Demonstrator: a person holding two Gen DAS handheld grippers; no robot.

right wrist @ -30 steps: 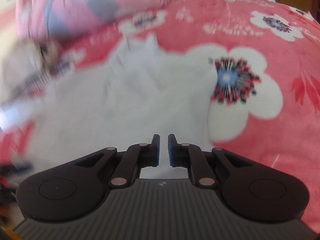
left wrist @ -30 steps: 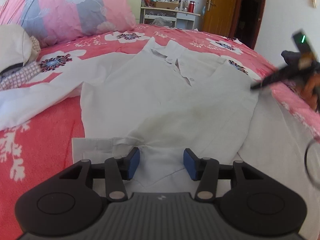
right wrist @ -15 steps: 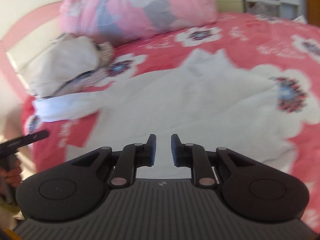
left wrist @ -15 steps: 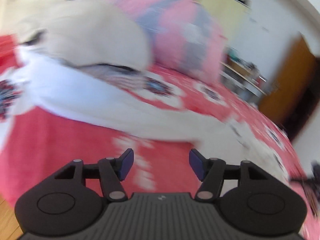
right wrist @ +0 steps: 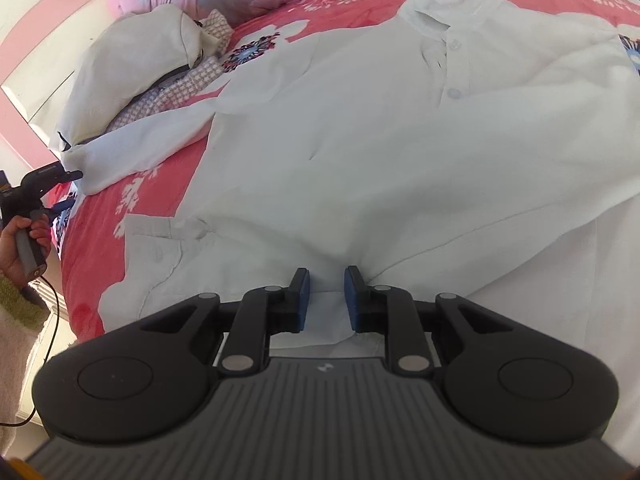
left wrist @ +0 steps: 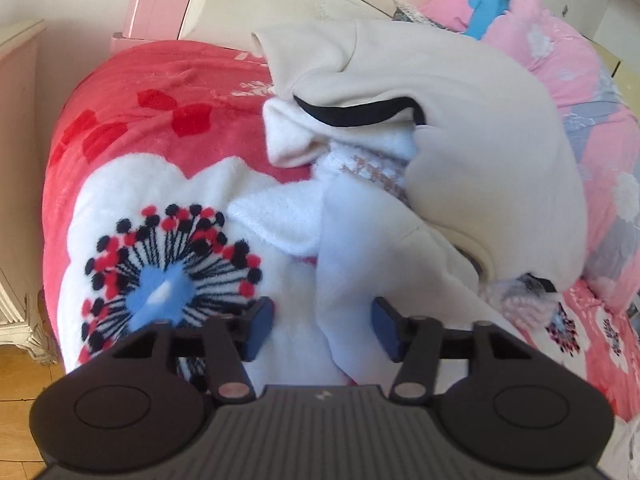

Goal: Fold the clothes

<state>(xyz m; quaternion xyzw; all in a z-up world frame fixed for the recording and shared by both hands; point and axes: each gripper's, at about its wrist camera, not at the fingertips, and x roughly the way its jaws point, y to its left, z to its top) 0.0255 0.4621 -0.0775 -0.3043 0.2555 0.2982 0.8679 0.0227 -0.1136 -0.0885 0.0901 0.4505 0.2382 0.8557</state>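
A red floral bed (right wrist: 160, 168) carries a white shirt (right wrist: 360, 140) and cream garment (left wrist: 460, 128).

1. The left gripper (left wrist: 322, 328) points steeply downward. Its jaws have just been closing, yet the blue pads (left wrist: 260, 330) stand apart, with white cloth between them but not pressed.
2. The left hand (right wrist: 22, 246) grips that tool's handle at the far left of the right wrist view, a fuzzy sleeve (right wrist: 16, 320) at the wrist.
3. The right gripper (right wrist: 327, 300) also angles downward, its pads (right wrist: 303, 300) a narrow gap apart, pinching nothing.
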